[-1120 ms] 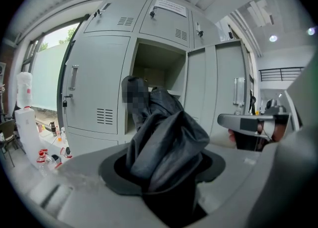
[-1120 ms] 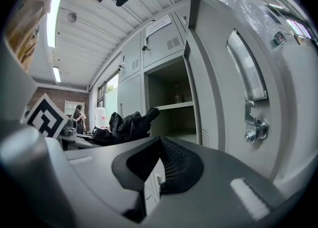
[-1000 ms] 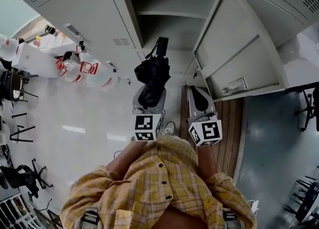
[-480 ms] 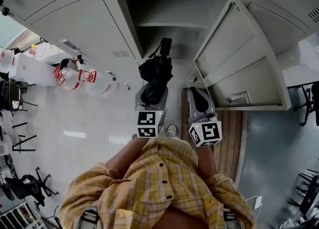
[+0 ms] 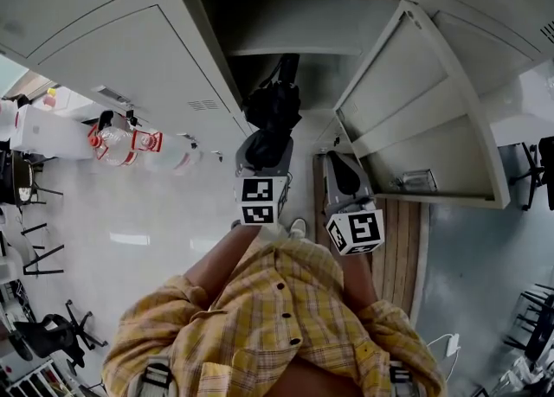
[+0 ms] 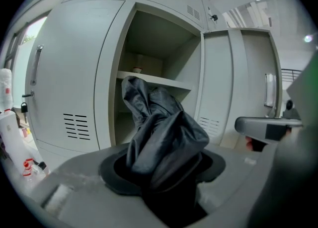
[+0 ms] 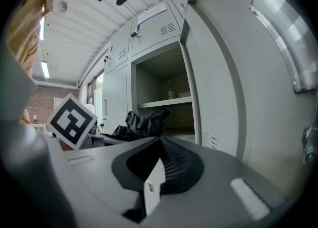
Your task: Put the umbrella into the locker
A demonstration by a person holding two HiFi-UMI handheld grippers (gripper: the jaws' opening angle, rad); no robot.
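Note:
A black folded umbrella [image 5: 273, 110] sticks out of my left gripper [image 5: 264, 155], whose jaws are shut on its lower part. In the left gripper view the umbrella's crumpled fabric [image 6: 161, 137] fills the space between the jaws and points at the open locker compartment [image 6: 149, 53]. The umbrella's far end is at the locker opening [image 5: 286, 49], below the inner shelf [image 6: 159, 81]. My right gripper [image 5: 344, 181] hangs to the right of the left one, in front of the open locker door [image 5: 415, 118]. Its pads [image 7: 169, 165] meet with nothing between them.
A small cup-like thing [image 6: 136, 69] stands on the locker shelf. Large water bottles with red labels [image 5: 130, 140] lie on the floor at the left. Wooden boards [image 5: 402, 240] lie at the right. Shut locker doors [image 5: 112, 49] flank the opening.
My left gripper has carried the umbrella forward toward the locker, and its tip now reaches the opening. The right gripper has shifted a little the same way.

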